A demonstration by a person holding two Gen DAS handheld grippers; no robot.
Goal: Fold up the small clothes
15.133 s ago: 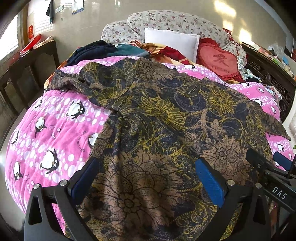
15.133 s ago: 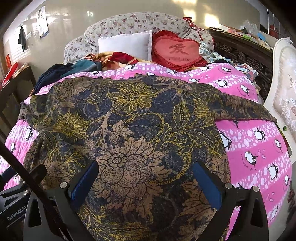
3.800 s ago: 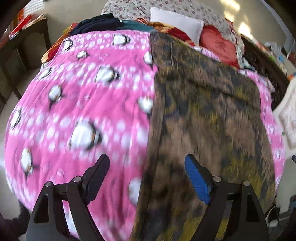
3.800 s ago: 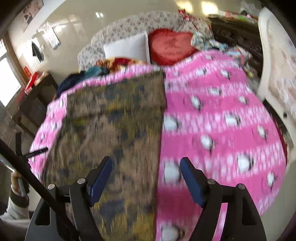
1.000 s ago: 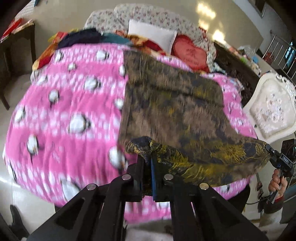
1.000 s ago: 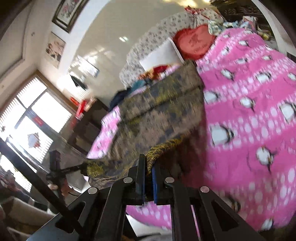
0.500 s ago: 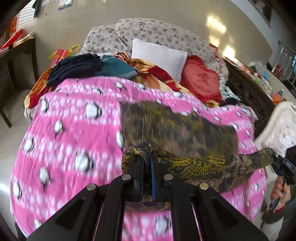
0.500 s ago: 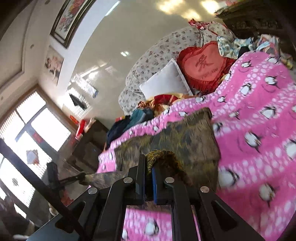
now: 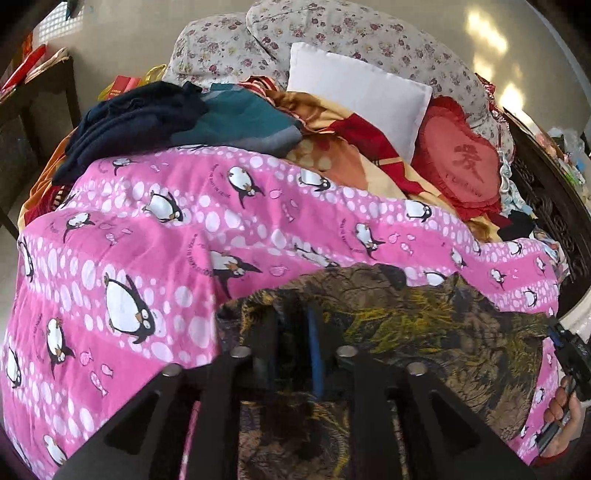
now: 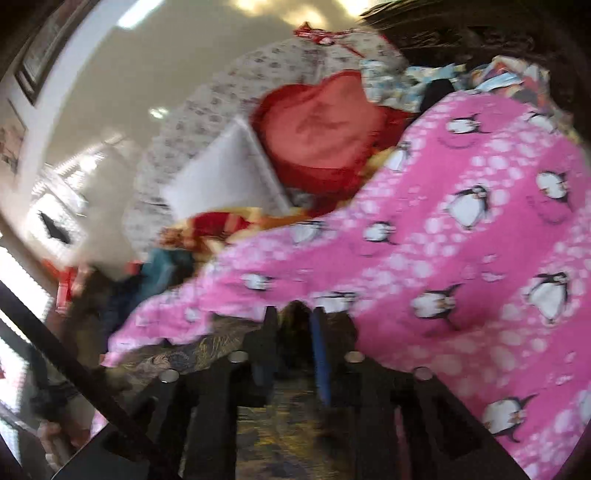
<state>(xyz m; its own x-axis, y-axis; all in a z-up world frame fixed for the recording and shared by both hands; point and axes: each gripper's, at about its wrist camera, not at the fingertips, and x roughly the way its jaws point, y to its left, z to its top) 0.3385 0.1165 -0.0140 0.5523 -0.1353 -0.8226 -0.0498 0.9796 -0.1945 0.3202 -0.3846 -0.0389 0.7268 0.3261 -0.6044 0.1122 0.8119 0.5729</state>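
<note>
A dark floral garment (image 9: 424, 325) in brown, navy and yellow lies folded over itself on the pink penguin quilt (image 9: 147, 236). My left gripper (image 9: 293, 332) is shut on the garment's left corner, low over the quilt. My right gripper (image 10: 295, 328) is shut on the other corner of the garment (image 10: 184, 354); that view is blurred. The right gripper's body and the hand holding it show at the right edge of the left wrist view (image 9: 569, 362).
A pile of dark blue and teal clothes (image 9: 177, 114) lies at the quilt's far left. A white pillow (image 9: 354, 92), a red heart cushion (image 9: 461, 166) and floral pillows (image 9: 332, 33) sit at the bed's head. A dark wooden headboard (image 9: 554, 206) runs along the right.
Both grippers have carried the garment's near edge forward over the rest of it and come down toward the quilt. The garment now lies folded shorter. Both stay shut on the fabric.
</note>
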